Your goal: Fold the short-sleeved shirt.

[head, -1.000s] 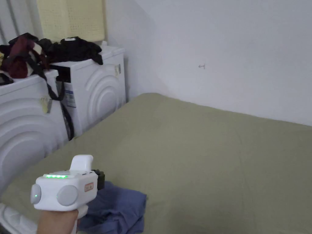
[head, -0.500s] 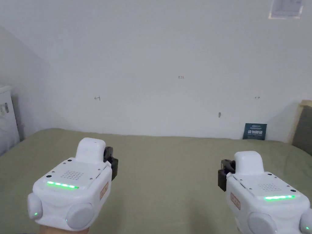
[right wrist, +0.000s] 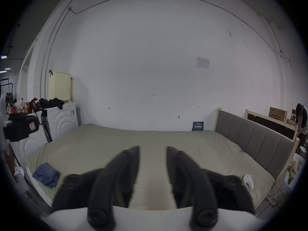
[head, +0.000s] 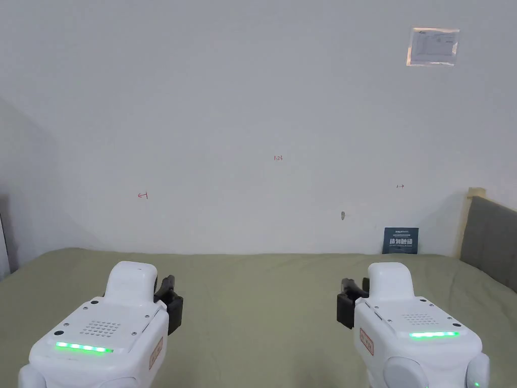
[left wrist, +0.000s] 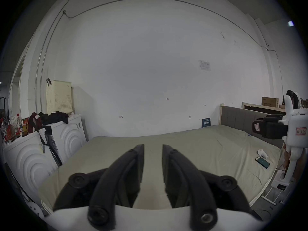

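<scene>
Lying crumpled, soft blue shirt (right wrist: 46, 175) on smooth olive bedsheet (right wrist: 150, 144).

Olive-sheeted bed (head: 262, 298) against white wall (head: 252, 111), grey headboard (head: 492, 237).

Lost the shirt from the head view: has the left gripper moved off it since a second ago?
Yes. The left gripper was at the blue shirt; now it is raised rightward, below the wall's red arrow mark, jaws open and empty.

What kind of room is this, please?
Probably a bedroom used partly for laundry: a bed with a padded headboard, white washing machines, and a crumpled blue shirt on the sheet.
</scene>
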`<move>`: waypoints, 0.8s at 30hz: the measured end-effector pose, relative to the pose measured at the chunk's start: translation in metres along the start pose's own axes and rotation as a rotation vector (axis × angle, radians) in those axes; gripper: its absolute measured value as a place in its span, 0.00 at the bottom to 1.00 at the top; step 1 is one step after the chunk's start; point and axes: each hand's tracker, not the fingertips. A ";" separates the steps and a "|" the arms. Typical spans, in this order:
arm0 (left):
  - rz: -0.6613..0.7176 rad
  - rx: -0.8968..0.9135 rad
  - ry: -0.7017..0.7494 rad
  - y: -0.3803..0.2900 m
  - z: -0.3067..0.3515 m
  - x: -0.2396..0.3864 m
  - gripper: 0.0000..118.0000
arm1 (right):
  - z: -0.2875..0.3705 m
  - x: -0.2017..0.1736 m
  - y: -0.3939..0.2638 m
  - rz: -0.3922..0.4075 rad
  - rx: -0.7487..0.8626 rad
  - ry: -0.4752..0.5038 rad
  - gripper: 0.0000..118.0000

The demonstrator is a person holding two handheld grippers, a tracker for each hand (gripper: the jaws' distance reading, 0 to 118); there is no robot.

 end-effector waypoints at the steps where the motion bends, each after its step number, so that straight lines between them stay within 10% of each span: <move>1: -0.002 0.004 0.002 0.001 0.001 -0.001 0.25 | -0.001 0.001 0.000 0.002 -0.009 0.007 0.41; 8: 0.008 0.068 0.017 0.006 0.007 -0.003 0.96 | 0.000 -0.004 0.002 0.011 0.000 0.028 0.67; 16: 0.048 0.070 0.008 0.010 0.010 -0.009 0.98 | 0.001 -0.009 0.005 -0.024 0.000 0.086 1.00; 24: 0.069 0.056 -0.008 0.010 0.009 -0.011 0.98 | 0.005 -0.023 0.010 0.017 0.021 0.062 1.00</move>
